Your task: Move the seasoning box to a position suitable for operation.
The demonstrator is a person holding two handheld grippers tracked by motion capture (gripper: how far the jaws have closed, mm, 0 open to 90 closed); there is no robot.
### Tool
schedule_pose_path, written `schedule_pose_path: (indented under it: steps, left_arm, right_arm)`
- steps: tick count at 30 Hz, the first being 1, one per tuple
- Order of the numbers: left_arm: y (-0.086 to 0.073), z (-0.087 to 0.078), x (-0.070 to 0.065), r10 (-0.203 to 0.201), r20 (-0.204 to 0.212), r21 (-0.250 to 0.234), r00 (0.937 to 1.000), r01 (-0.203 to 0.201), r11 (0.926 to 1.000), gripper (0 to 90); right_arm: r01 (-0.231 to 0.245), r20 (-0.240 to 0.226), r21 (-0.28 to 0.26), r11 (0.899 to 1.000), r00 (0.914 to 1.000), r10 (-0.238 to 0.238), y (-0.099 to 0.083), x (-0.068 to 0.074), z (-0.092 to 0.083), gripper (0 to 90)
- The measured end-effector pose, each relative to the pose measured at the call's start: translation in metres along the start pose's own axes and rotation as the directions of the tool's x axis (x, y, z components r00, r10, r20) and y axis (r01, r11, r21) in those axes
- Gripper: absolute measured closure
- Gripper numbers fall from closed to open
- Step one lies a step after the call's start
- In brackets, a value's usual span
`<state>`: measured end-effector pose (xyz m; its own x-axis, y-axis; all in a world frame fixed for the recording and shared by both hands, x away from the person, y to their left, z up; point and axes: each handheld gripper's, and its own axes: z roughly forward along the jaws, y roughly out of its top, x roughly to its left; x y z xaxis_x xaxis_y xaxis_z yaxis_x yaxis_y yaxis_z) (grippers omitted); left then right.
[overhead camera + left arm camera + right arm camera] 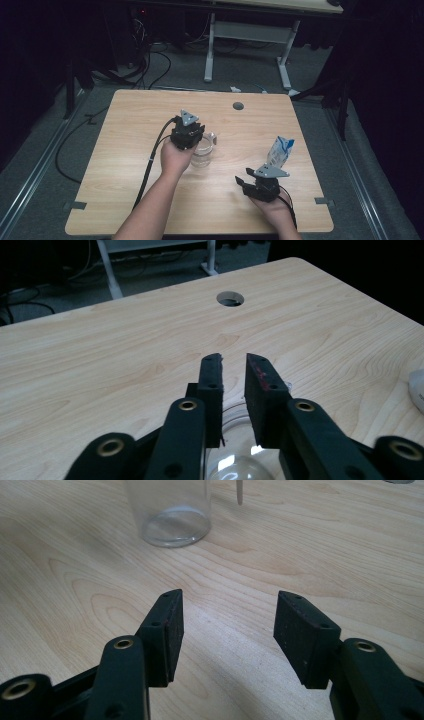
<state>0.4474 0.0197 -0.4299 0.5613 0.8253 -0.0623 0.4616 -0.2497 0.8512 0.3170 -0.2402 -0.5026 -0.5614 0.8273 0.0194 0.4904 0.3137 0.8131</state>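
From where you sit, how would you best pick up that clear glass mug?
Probably by the rim of the glass mug, coming straight down from above. It stands upright with its mouth open, and its thin wall fits between narrow jaws; the left gripper already hangs over it. The handle, pointing away from the person, looks harder to reach.

Left gripper (233, 365) is hanging over the wooden table (115, 355) with its jaws nearly together, just a narrow gap and nothing pinched in it. Right under them there's the rim of a clear glass (235, 462). Further out you can see a round hole (230, 299) in the tabletop.
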Motion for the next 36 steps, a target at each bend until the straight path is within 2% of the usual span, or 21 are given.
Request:
schedule_pose_path:
  steps: [4,5,7,10,17,20,24,36]
  left_arm:
    - [0.003,0.009,-0.005,0.024,-0.012,0.025,0.9996,-0.024,0.9994,90.0]
    - [0.004,0.011,-0.007,0.039,-0.014,0.031,0.9991,-0.039,0.9988,90.0]
    - [0.005,0.014,-0.01,0.04,-0.01,0.037,0.9992,-0.039,0.9986,90.0]
    - [0.006,0.019,-0.014,0.072,-0.02,0.068,0.9972,-0.071,0.9951,90.0]
    - [0.006,0.027,-0.017,0.091,-0.037,0.116,0.9952,-0.086,0.9896,90.0]
    - [0.005,0.027,-0.019,0.103,-0.05,0.114,0.9934,-0.096,0.9889,90.0]
    - [0.004,0.024,-0.02,0.1,-0.038,0.108,0.9942,-0.096,0.9895,90.0]
    - [0.003,0.021,-0.019,0.103,-0.042,0.11,0.9938,-0.098,0.9891,90.0]
  right_arm:
    - [0.005,-0.002,0.002,1.0,1.0,-0.005,0.0,0.001,0.0,45.8]
    - [0.006,-0.001,0.002,1.0,1.0,-0.006,0.0,0.001,0.0,45.7]
    - [0.006,-0.003,0.001,1.0,1.0,-0.006,0.0,0.001,0.0,45.7]
    - [0.003,-0.001,0.002,1.0,1.0,-0.003,0.0,0.0,-0.001,45.6]
    - [0.001,0.002,-0.002,1.0,1.0,-0.001,0.001,-0.001,-0.003,45.3]
    - [0.0,0.001,-0.001,1.0,1.0,0.0,0.001,-0.001,-0.003,45.2]
    - [0.002,0.002,-0.002,1.0,1.0,-0.002,0.001,-0.001,-0.003,45.1]
    - [0.006,0.002,0.005,1.0,1.0,-0.006,0.001,0.0,-0.002,44.7]
